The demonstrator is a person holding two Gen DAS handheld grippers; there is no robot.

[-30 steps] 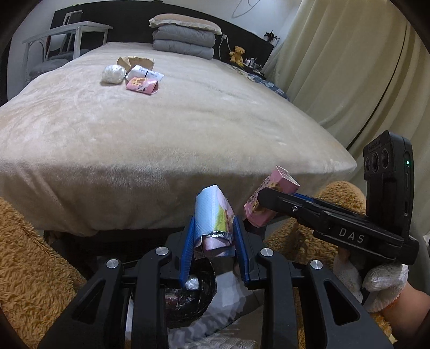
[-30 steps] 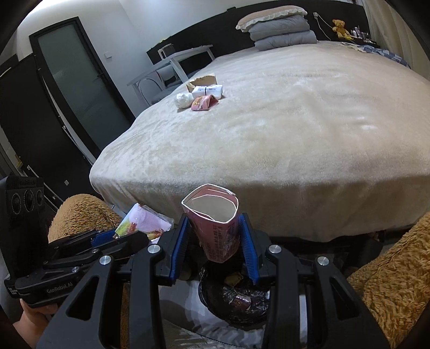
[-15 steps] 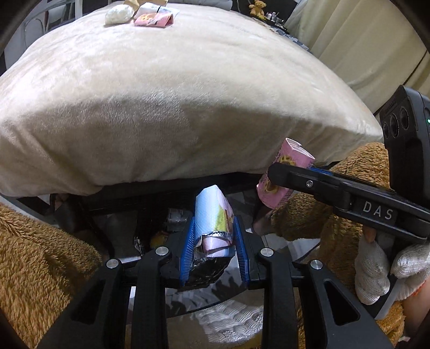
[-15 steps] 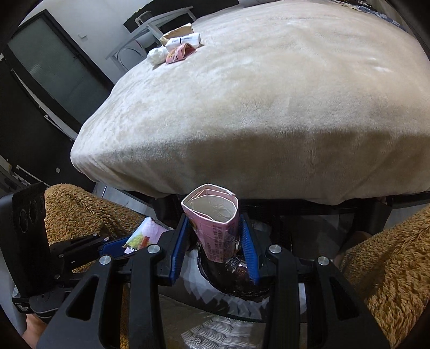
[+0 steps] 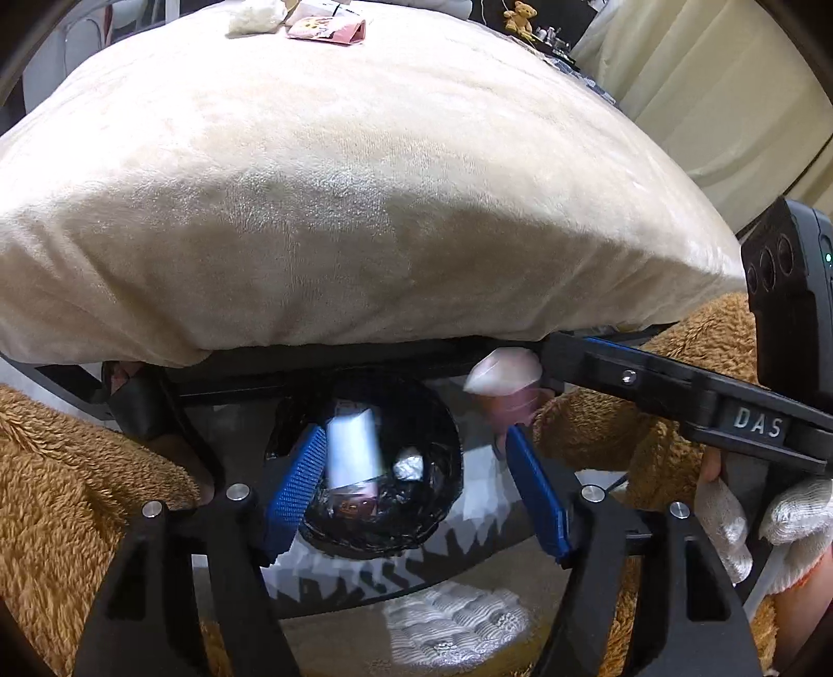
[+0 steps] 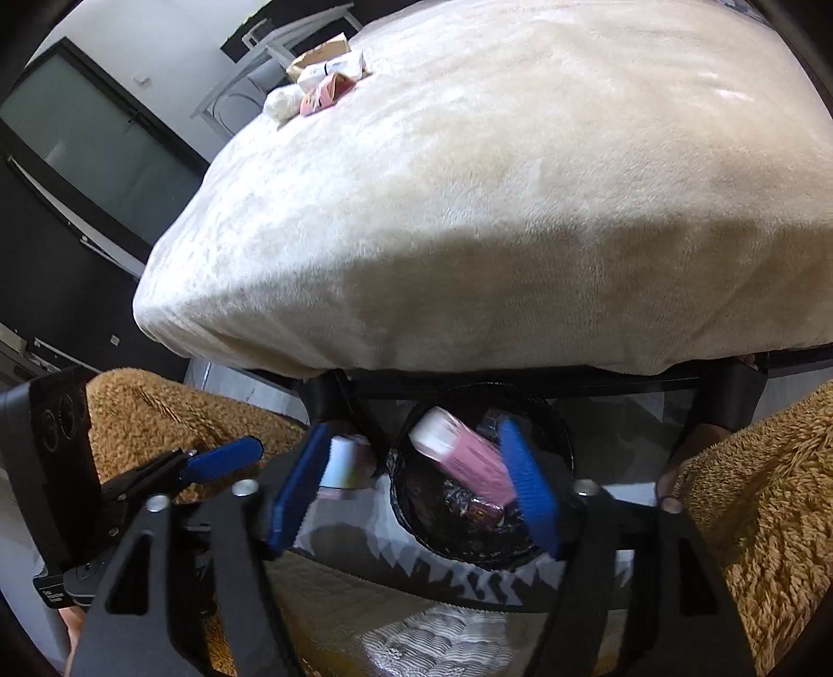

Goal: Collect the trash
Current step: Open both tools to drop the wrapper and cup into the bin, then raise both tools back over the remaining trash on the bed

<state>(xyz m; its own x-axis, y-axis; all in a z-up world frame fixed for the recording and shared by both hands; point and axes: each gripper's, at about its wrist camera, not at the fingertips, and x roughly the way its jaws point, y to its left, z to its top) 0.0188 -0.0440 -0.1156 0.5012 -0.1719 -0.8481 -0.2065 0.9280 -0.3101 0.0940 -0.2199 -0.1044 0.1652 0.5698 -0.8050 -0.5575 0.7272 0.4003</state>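
Left wrist view: both tongs (image 5: 416,484) just opened, cartons released; only it shows a gloved hand (image 5: 755,526).

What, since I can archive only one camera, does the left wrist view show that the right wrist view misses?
Left wrist only: a curtain, a teddy bear, a white-gloved hand. Right wrist only: a dark door, a white table frame. Both: the bed, the bin, the left gripper with a pale carton and the right gripper with a pink carton, each loose between jaws that have just been opening.
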